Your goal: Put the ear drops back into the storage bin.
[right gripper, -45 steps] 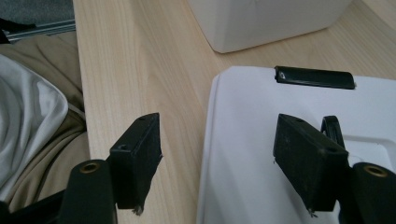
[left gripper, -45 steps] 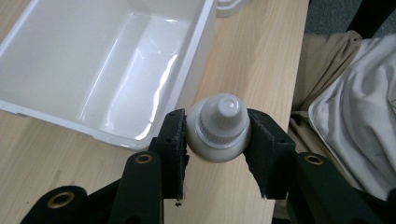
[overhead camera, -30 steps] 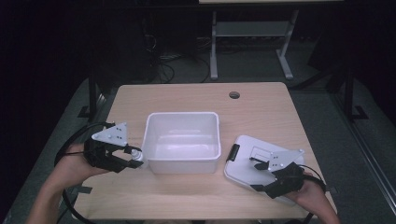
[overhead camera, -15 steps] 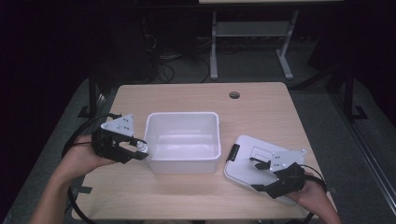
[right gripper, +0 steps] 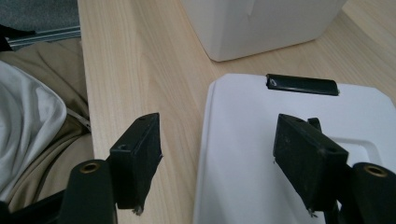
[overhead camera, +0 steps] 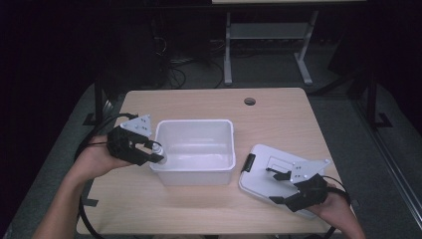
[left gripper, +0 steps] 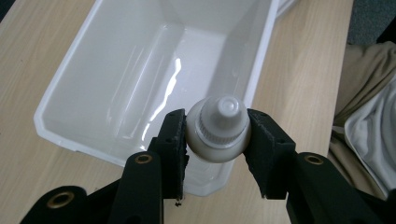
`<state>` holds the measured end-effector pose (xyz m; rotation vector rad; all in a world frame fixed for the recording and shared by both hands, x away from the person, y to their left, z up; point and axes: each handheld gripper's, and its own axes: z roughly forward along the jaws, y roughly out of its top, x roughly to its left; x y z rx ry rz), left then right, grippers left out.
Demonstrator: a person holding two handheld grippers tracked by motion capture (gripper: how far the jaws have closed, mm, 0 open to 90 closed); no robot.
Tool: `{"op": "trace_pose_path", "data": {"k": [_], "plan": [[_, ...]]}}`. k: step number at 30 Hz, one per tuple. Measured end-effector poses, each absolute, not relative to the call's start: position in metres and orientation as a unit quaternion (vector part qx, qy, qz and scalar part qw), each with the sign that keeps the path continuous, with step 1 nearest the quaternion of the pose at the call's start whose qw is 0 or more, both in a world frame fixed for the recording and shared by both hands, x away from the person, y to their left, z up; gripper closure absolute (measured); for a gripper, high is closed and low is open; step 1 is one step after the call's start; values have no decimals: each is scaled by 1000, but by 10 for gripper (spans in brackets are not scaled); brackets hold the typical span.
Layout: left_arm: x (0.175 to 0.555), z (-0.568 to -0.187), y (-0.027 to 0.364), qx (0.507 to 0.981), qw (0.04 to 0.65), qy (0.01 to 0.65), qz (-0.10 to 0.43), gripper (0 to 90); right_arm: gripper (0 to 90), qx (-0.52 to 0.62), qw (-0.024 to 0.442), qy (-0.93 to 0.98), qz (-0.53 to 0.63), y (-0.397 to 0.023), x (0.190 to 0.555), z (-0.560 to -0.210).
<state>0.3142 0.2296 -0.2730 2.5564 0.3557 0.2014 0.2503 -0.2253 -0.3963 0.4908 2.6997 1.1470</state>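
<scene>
A white plastic bin (overhead camera: 195,144) sits mid-table, hollow inside (left gripper: 154,60). My left gripper (overhead camera: 155,152) is shut on a small white bottle (left gripper: 217,129) with a ribbed cap, held over the bin's left rim (overhead camera: 158,144); the bottle's cap end (overhead camera: 158,149) points toward the bin. To the right lies the bin's white lid (overhead camera: 278,172) with a black latch (right gripper: 301,84). My right gripper (overhead camera: 278,186) hovers open over the lid's near edge (right gripper: 243,154), nothing between its jaws.
The wooden table (overhead camera: 214,107) has a round cable hole (overhead camera: 250,101) at the back. Cables trail off the left edge (overhead camera: 97,137). A person's lap in beige and white cloth (right gripper: 32,121) lies at the near side. A metal frame (overhead camera: 268,45) stands beyond the table.
My left gripper has carried the bottle rightward and slightly away, from beside the bin to over its left rim. The right gripper has stayed over the lid.
</scene>
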Motion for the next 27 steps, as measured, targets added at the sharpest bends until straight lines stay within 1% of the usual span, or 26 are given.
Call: {"op": "trace_pose_path", "data": {"k": [16,20,27], "plan": [[330,-290,225,953,253,149,71,599,314,161,83,904,387,-227,250,-395],[332,-295,226,951,257,159,69,598,314,160,85,903,389,-228,250,-395],[334,-305,225,954,249,155,67,599,317,162,83,903,389,-228,250,-396]]}}
